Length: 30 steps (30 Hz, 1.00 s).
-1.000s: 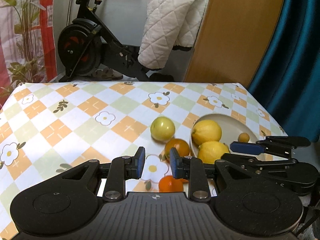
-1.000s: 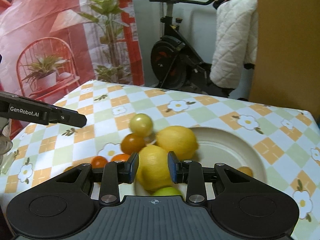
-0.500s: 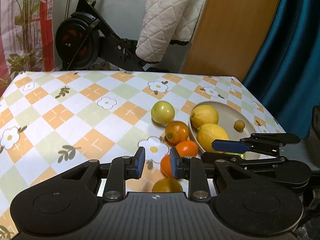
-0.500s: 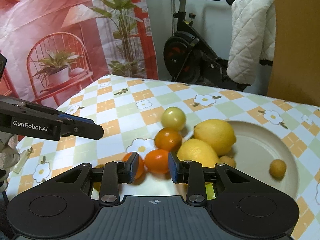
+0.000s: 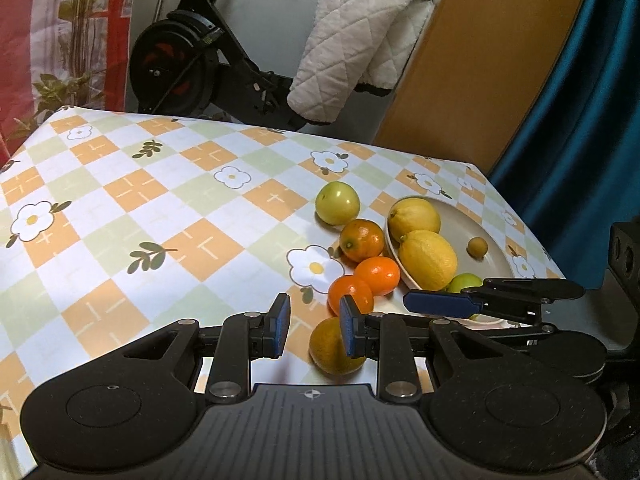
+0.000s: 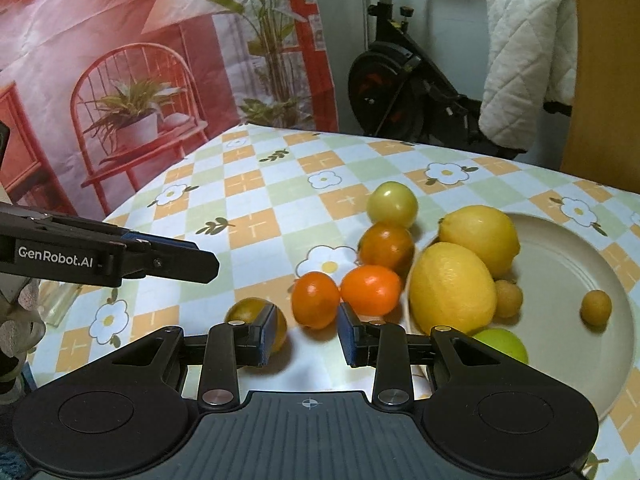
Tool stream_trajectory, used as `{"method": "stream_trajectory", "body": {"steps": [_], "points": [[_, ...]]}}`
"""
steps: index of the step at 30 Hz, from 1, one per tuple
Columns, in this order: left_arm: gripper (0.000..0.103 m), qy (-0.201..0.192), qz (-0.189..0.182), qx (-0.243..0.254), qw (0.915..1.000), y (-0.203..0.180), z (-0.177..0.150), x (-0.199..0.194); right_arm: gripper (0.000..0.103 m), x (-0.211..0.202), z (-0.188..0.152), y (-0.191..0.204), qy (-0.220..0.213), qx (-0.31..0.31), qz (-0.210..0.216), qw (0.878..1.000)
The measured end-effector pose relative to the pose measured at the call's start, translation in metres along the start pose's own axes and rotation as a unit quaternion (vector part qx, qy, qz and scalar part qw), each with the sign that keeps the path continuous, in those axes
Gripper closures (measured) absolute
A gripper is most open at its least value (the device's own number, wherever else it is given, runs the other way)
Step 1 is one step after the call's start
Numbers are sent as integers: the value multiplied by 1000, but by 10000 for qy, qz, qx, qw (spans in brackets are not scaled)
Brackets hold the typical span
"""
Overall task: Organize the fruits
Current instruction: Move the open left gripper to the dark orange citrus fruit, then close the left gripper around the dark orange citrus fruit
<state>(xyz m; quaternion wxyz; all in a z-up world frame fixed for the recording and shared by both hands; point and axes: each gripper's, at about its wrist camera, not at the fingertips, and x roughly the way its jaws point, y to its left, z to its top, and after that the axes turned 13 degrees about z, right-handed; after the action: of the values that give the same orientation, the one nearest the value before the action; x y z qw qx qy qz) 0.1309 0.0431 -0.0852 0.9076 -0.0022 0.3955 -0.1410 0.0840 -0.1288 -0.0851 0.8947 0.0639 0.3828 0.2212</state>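
I saw a tablecloth (image 5: pixel 168 200) checked orange, green and white with daisies, two yellow lemons (image 6: pixel 452 288) on a beige plate (image 6: pixel 560 264), and bright orange tangerines (image 6: pixel 370 290).

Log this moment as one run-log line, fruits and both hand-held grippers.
left hand-held gripper: empty, over dull yellow-orange fruit | right hand-held gripper: empty | plate: two lemons, small fruits | tablecloth: oranges

A home room: exercise bike (image 5: pixel 192 60), draped quilted blanket (image 5: pixel 352 40), teal curtain (image 5: pixel 580 120), flowered tablecloth (image 5: pixel 160 208).
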Motion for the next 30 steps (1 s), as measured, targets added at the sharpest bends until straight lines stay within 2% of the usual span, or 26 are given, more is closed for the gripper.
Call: {"method": "stream_trajectory", "body": {"steps": [12, 19, 21, 25, 27, 30], "points": [[75, 4, 91, -222, 9997, 10, -3, -1, 71, 11, -1, 17, 97, -138, 186, 9997], [74, 59, 29, -188, 9998, 6, -4, 2, 68, 15, -3, 18, 196, -126, 265, 9994], [68, 74, 3, -182, 9998, 4, -4, 3, 67, 17, -4, 18, 238, -114, 282, 9993], [65, 123, -77, -166, 9998, 1, -5, 5, 67, 24, -6, 18, 338, -133, 304, 9989], [57, 161, -111, -162, 9997, 0, -5, 6, 66, 27, -6, 18, 375, -115, 321, 9987], [56, 230, -167, -184, 9994, 0, -6, 10, 64, 30, -8, 18, 396, -104, 322, 9986]]}}
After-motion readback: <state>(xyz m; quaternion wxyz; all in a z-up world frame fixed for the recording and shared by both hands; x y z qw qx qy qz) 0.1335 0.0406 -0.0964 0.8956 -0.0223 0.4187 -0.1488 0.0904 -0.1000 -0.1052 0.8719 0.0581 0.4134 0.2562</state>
